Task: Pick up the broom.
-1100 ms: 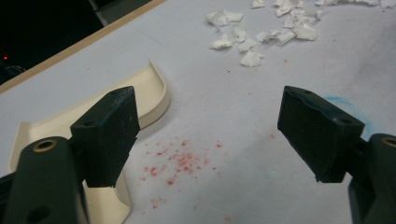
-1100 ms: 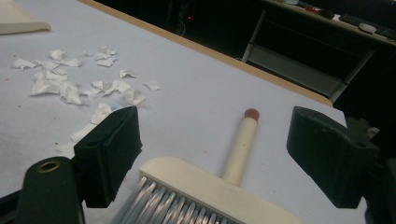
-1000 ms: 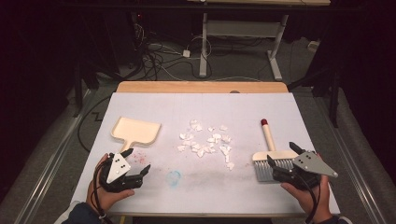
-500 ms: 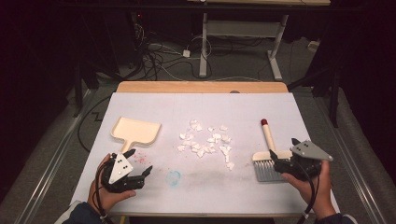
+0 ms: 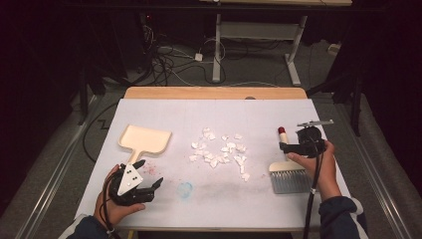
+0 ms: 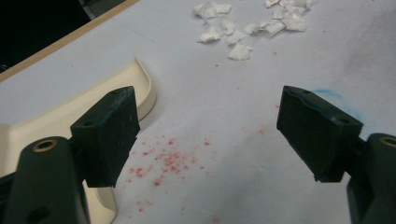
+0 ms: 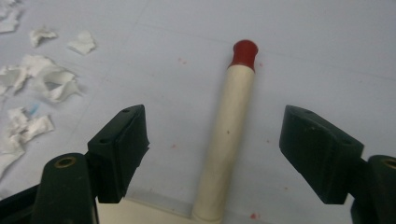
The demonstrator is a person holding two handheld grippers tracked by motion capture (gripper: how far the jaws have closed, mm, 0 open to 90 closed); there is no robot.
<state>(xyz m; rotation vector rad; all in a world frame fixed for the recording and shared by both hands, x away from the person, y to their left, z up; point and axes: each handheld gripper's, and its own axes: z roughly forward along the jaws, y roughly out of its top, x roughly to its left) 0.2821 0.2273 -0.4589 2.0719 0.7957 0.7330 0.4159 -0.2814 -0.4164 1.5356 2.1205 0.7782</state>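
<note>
With the right gripper (image 7: 212, 154) spread open astride the brush handle (image 7: 229, 135) at centre frame, its jaws having just been narrowing without contact, the round handle could be nudged sideways if closed off-centre, scattering the paper scraps (image 7: 42, 88) at left.

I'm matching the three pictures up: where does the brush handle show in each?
High view: brush handle right of centre, beside the right tool.
Left gripper view: not in it.
Right gripper view: handle runs up the middle between open jaws, red tip on top.
Shared landmark: paper scraps.
</note>
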